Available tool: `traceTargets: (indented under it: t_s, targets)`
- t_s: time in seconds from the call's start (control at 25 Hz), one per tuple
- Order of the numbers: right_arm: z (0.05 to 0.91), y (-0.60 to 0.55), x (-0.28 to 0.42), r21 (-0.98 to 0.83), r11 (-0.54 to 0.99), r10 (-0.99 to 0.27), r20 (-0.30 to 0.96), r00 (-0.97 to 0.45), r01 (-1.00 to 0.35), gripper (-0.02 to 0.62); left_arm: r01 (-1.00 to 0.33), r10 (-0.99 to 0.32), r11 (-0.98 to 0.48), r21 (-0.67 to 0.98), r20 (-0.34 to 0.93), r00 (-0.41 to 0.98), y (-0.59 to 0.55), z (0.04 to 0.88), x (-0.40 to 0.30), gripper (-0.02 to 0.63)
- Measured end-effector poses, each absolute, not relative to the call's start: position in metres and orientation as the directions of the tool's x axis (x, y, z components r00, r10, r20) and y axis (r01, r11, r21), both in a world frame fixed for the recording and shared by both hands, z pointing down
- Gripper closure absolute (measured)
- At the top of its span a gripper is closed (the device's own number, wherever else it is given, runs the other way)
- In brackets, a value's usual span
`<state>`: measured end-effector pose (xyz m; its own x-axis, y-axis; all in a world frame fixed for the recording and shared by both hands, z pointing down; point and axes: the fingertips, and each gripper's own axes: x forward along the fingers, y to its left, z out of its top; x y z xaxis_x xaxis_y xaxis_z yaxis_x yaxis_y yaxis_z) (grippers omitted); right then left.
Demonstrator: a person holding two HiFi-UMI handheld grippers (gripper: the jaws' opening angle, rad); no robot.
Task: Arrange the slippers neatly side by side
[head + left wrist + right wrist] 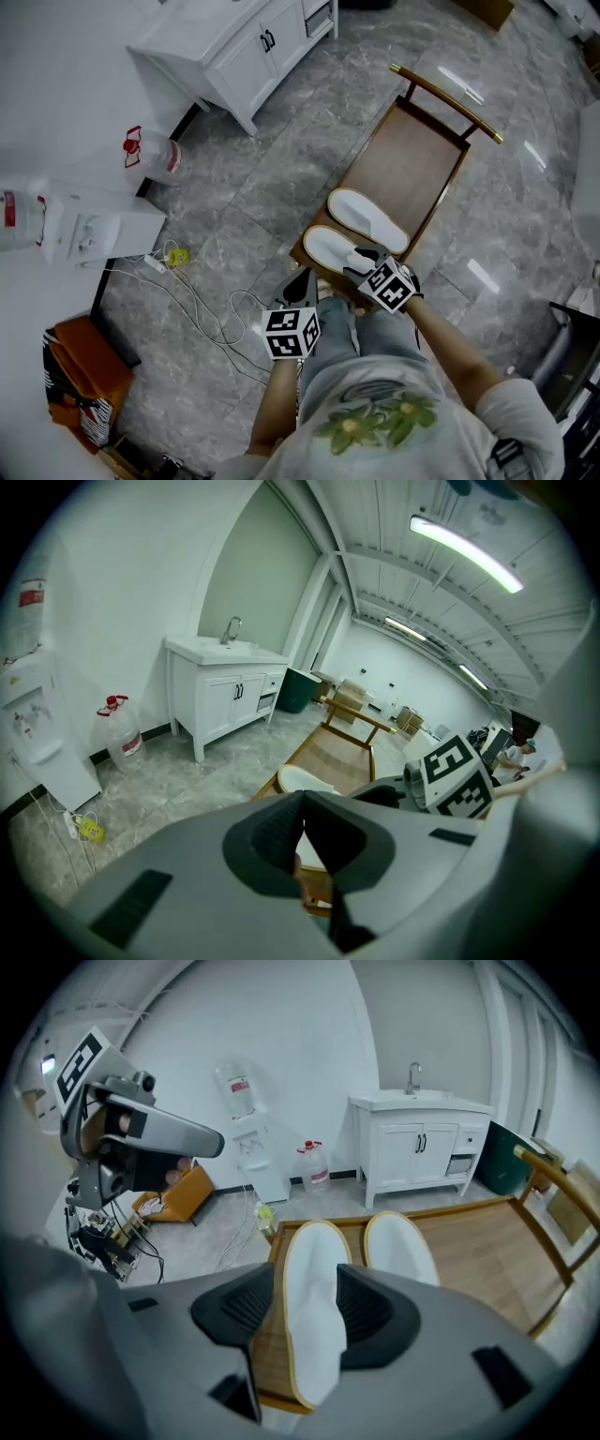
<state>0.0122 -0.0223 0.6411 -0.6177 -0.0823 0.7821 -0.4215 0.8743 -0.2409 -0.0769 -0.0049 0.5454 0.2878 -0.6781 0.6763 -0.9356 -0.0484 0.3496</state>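
White cloth slippers [366, 217] sit paired on wooden bench [412, 159]; right gripper [314, 1312] jaws apart, left gripper [302, 801] pinched empty; seemingly done, only withdraw

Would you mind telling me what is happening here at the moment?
A person stands over a low wooden bench, holding a two-jaw gripper in each hand. Two white slippers lie side by side on it. The right gripper is open above the nearer slipper, not gripping it; the left gripper is shut and empty, off to the side.
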Motion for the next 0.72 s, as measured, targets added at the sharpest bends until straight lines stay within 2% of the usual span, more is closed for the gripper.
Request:
traceTargets:
  t_s: [0.4, 0.72]
  targets:
    - [0.542, -0.036, 0.04, -0.268, 0.83, -0.23, 0.635, -0.738, -0.489, 0.399, -0.927, -0.747, -0.068, 0.37, 0.597, 0.293, -0.011, 0.495, -0.069, 0.591]
    - [0.5, -0.035, 0.045, -0.271, 0.819, -0.292, 0.559, -0.776, -0.505, 0.449, -0.907, -0.78, -0.098, 0.41, 0.534, 0.326, -0.013, 0.468, -0.064, 0.591]
